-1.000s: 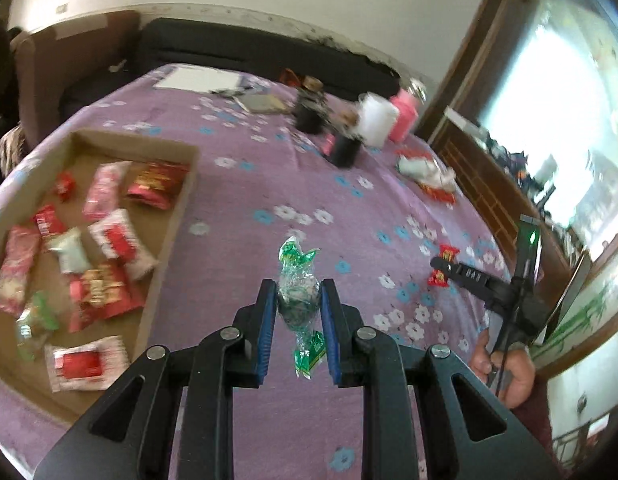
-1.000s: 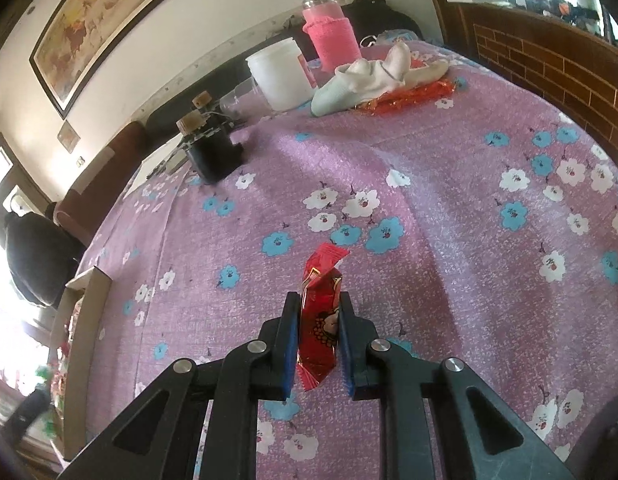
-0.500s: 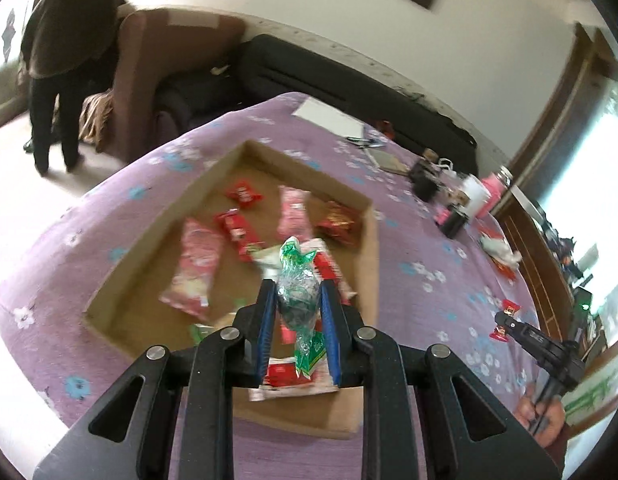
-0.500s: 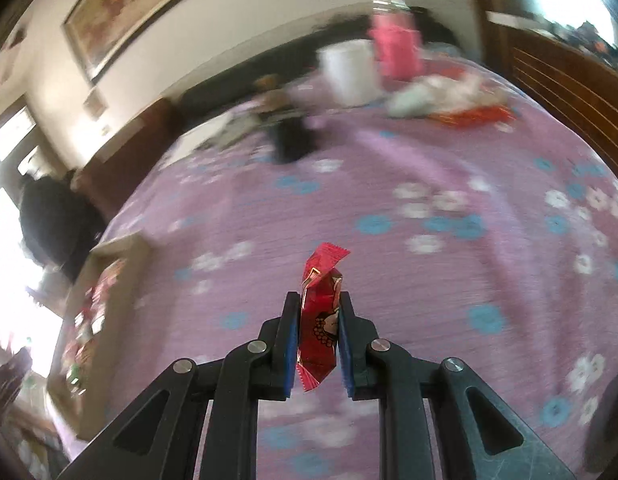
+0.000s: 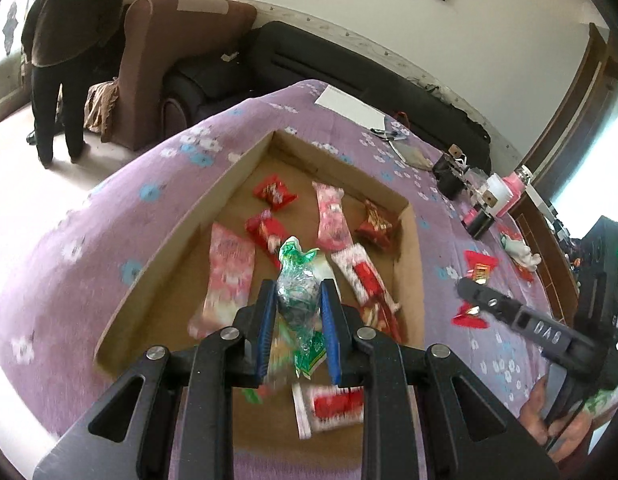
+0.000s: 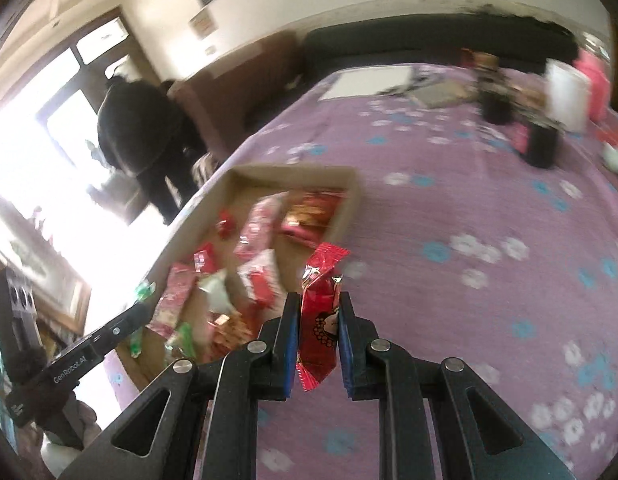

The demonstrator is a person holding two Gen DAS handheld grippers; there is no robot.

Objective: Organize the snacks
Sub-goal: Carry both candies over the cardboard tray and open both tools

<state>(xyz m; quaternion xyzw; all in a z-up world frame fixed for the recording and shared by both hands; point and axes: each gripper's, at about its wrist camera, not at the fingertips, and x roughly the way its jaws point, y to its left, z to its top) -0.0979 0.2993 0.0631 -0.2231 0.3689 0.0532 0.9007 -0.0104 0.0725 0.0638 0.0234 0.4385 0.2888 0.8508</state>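
Floral tablecloth (image 6: 469,240); left hand-held gripper (image 6: 145,308) marked "GenRobot.AI".

Green-wrapped candy (image 5: 296,296) upright above cardboard tray (image 5: 409,280) of snacks, red candy (image 6: 319,320) upright beside tray

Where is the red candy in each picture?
Left wrist view: the red candy sits at right, in the right tool, beyond the cardboard tray.
Right wrist view: the red candy is at bottom centre, upright in the right tool.
Shared landmark: the cardboard tray.
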